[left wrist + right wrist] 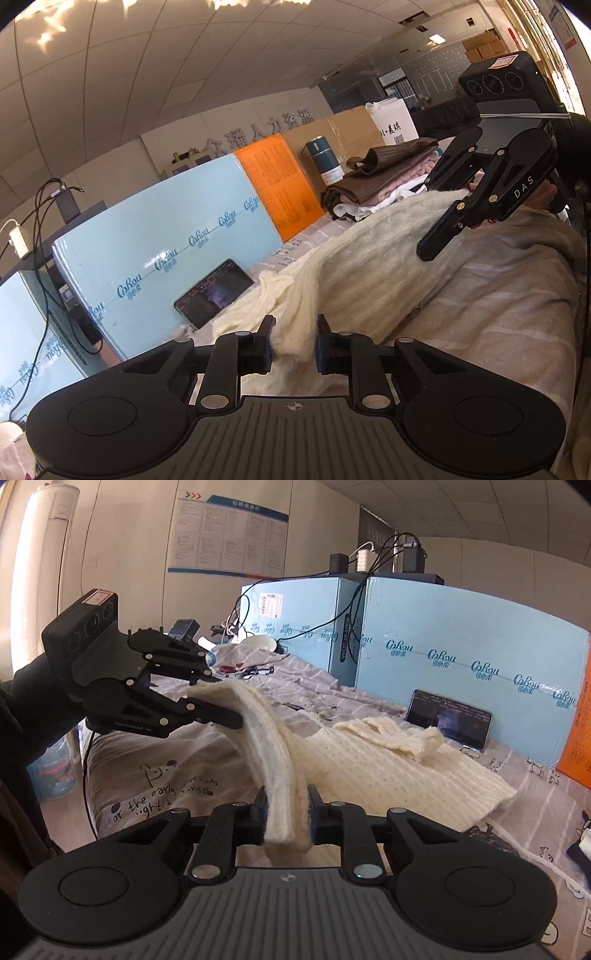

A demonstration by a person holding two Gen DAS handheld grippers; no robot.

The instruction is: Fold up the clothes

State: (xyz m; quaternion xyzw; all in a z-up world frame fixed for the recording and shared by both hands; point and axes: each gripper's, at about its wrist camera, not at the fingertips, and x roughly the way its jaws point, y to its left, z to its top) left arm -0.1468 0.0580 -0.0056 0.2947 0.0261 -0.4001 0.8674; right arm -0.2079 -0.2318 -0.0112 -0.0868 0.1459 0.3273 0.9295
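- The cream sweater [388, 771] lies mostly flat on the bed [155, 753], which has a gray striped sheet. One ribbed edge of it is lifted up.
- The right tool [286, 818] is pinched tight on that ribbed edge. The knit sits squeezed between both fingers.
- The left tool [293, 347] is clamped on the same edge, a bit farther along. So the strip hangs between the two tools like a small bridge.
- This hold is probably for one reason — two grips keep the edge straight, so it can be laid over the flat part in a neat fold.
- The fold looks only just started. Most of the sweater is not lifted yet.
- A phone [448, 720] leans on a blue box [476, 657] just past the sweater's far side. That side has little room.
- A pile of clothes [384, 173] sits well apart, farther along the bed.
- The near bed edge is close under the left tool — a pull that way could drag the knit off.
- The bare sheet beside the sweater looks like the best open space for moving.
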